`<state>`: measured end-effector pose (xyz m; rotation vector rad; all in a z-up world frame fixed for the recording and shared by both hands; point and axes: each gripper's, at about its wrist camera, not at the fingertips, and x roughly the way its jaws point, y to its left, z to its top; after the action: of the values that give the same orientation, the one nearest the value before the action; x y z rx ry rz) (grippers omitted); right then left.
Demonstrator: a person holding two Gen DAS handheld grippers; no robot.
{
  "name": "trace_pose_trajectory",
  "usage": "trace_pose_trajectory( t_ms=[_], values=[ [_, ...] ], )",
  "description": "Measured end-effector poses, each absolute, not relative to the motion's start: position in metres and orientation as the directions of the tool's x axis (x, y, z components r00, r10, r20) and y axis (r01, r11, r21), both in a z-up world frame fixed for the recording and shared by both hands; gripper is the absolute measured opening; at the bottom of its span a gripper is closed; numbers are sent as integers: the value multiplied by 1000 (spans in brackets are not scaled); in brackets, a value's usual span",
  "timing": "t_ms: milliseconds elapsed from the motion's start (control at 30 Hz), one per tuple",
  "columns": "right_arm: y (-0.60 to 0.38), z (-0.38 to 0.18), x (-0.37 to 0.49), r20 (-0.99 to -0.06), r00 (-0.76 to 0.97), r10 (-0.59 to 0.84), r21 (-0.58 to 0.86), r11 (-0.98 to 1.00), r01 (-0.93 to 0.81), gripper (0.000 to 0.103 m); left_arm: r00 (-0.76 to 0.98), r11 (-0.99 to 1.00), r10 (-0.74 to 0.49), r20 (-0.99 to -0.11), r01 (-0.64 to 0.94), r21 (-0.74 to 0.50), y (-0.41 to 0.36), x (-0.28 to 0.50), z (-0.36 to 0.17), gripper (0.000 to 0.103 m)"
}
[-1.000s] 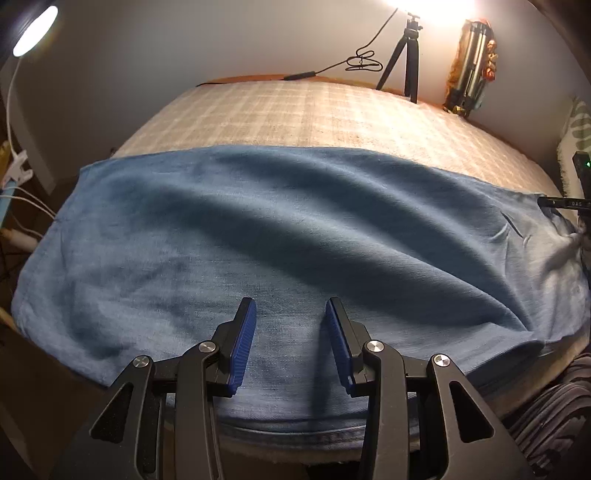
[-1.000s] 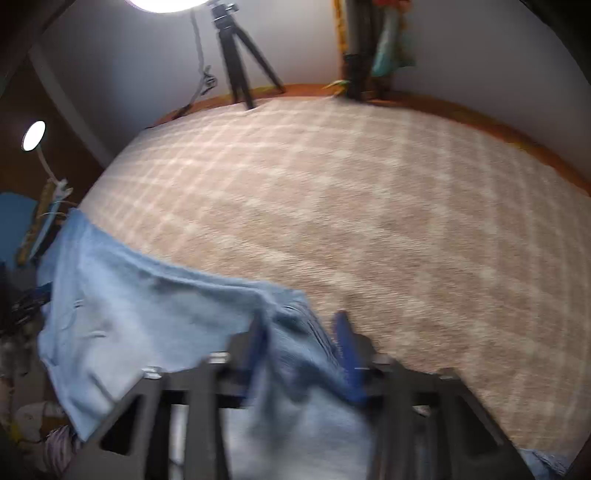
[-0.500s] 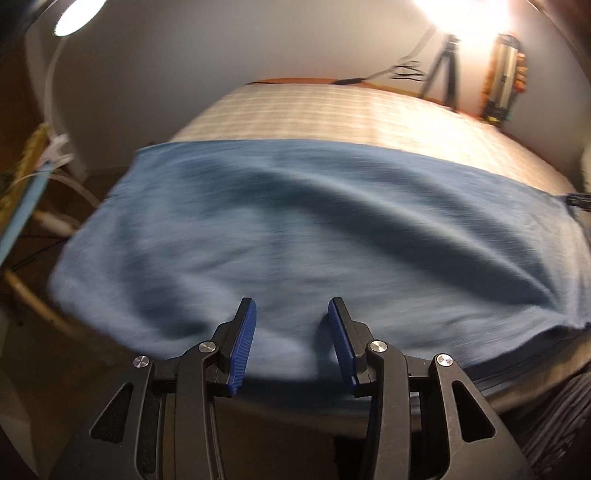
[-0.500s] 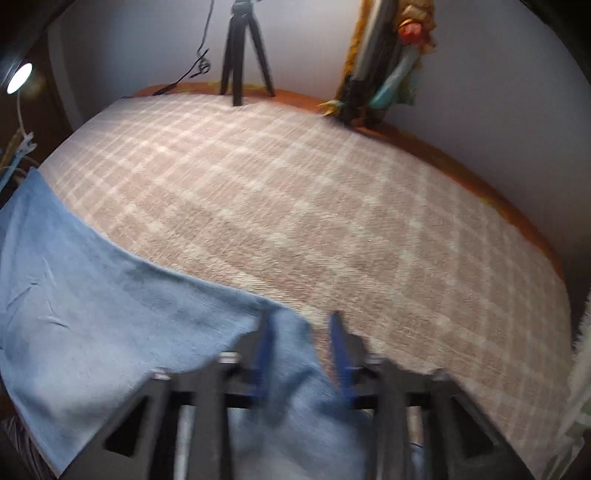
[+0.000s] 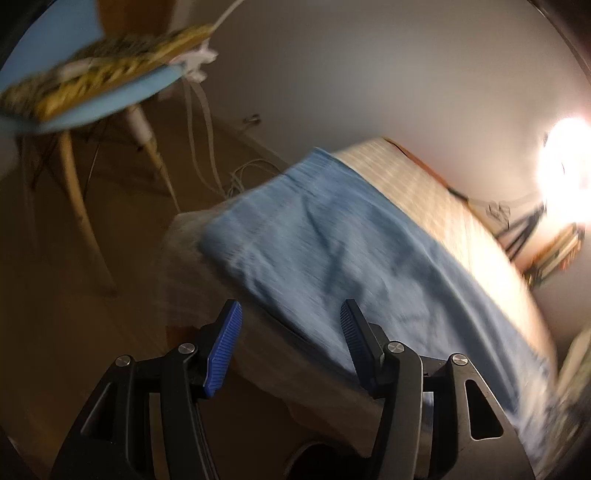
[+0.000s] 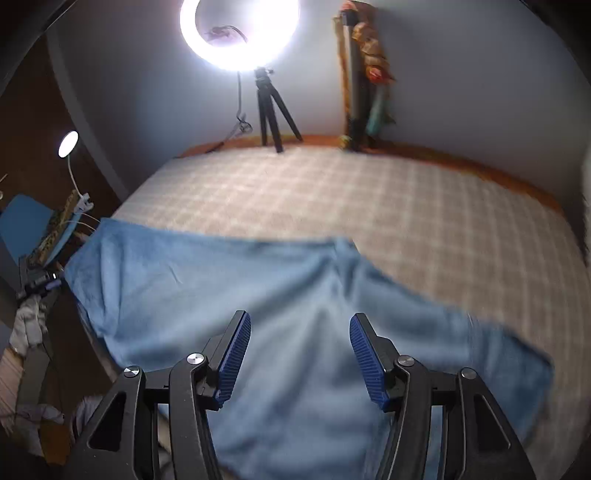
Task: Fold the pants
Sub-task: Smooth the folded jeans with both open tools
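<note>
Pants: light blue pants [image 6: 295,295] lie spread flat on the near part of a bed, over a beige checked cover [image 6: 406,206].
Long axis: in the right wrist view the cloth runs left to right along the near edge of the bed; in the left wrist view the same cloth [image 5: 351,251] runs as a slanted band from upper left to lower right, since that camera is tilted.
Ends: one end sits at the left corner of the bed, with its edge hanging a little over the side; the other end reaches toward the right, where the cloth spreads wider and its border slants. Which end is the waist cannot be told, as both views are blurred.
Surface: shallow creases fan out from a raised ridge near the middle of the cloth.
Left gripper: the left gripper [image 5: 288,347] hangs off the corner of the bed, jaws apart and just widened, nothing between the blue pads; one pad is over the floor, the other over the cloth edge.
Right gripper: the right gripper [image 6: 299,358] hovers above the middle of the pants, jaws apart and just widened, no cloth pinched between the pads.
Surroundings: a ring light [image 6: 240,33] on a small tripod [image 6: 273,110] stands at the far edge of the bed; a blue chair [image 5: 85,107] stands on the floor beside the bed corner.
</note>
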<state>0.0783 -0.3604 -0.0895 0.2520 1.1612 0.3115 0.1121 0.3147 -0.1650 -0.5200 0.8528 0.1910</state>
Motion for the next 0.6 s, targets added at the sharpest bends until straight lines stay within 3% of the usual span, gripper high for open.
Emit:
trace_pose_trajectory(
  t_ms=[200,333,500,600],
  values=[
    [-416,-113,8,-898,344,273,346,922,173,63,649,744,-81,-756,-466,-479,341,125,-190,55],
    [-458,-130,-35,-923,325,208,332,858,392,65,663,743,-56,-747,-472,-475,339,128,-191,52],
    [-491,-141,-69,-949,298,105,263,786,559,66,621,791,34,-783,-495,-359,332,135,-188,33],
    [-509,-145,-79,-954,295,56,237,741,628,67,622,826,67,-780,-473,-306,327,139,-183,11]
  ],
)
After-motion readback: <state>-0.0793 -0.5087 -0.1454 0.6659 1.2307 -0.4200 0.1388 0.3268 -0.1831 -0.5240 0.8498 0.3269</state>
